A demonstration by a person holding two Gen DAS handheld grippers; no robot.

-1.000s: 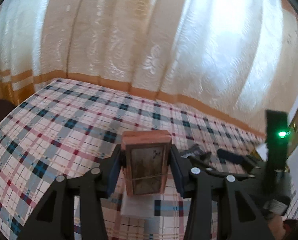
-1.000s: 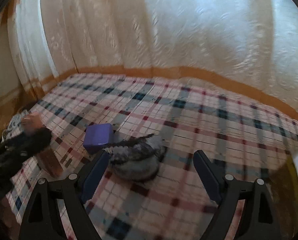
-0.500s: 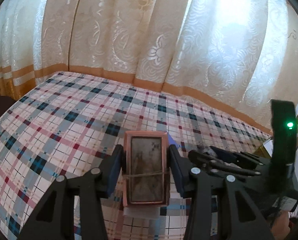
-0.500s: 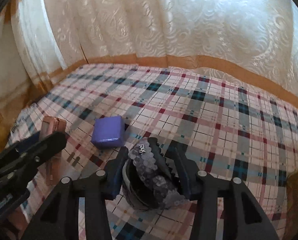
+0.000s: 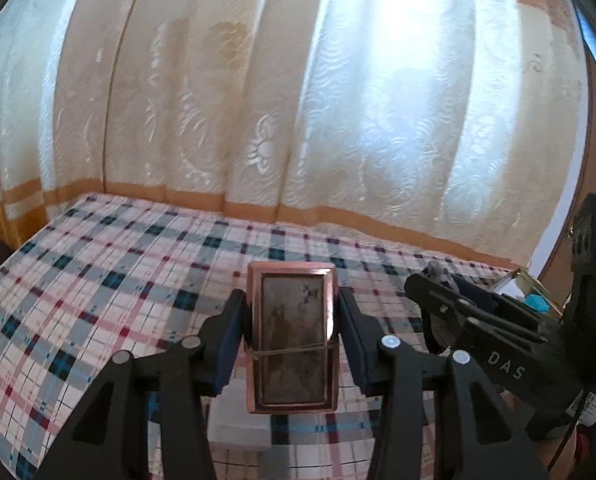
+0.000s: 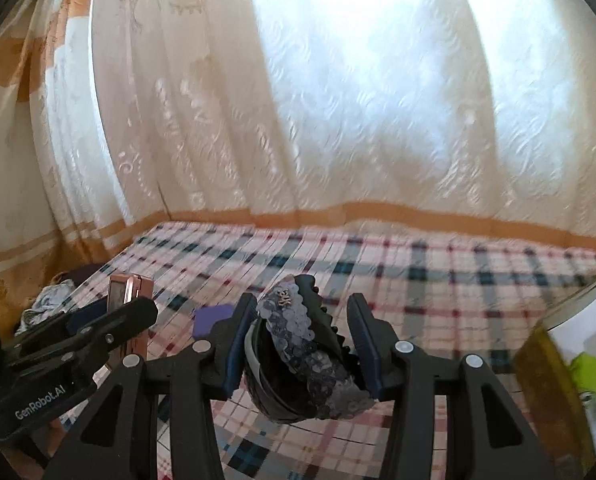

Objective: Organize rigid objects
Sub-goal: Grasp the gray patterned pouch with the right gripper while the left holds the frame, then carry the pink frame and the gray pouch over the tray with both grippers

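Note:
My left gripper (image 5: 292, 312) is shut on a copper-rimmed rectangular case (image 5: 292, 344) with a thin band around it, held upright above the plaid bed cover (image 5: 110, 280). In the right wrist view, the right gripper (image 6: 301, 332) is shut on a dark sequined hair clip (image 6: 298, 348), which hangs clear of the cover. The two grippers are side by side: the right gripper (image 5: 429, 292) shows at the right edge of the left wrist view, and the left gripper (image 6: 138, 312) with the case (image 6: 124, 286) at the left of the right wrist view.
A small purple box (image 6: 212, 318) lies on the cover just left of the clip. A white flat item (image 5: 238, 428) sits below the case. Curtains (image 6: 337, 100) close off the far side. A clear container's rim (image 6: 569, 296) with green items stands at the right. Crumpled cloth (image 6: 46, 304) lies at the left.
The right gripper closed on the hair clip and lifted it off the bed cover. The left gripper with the case rose slightly and turned, so more curtain shows.

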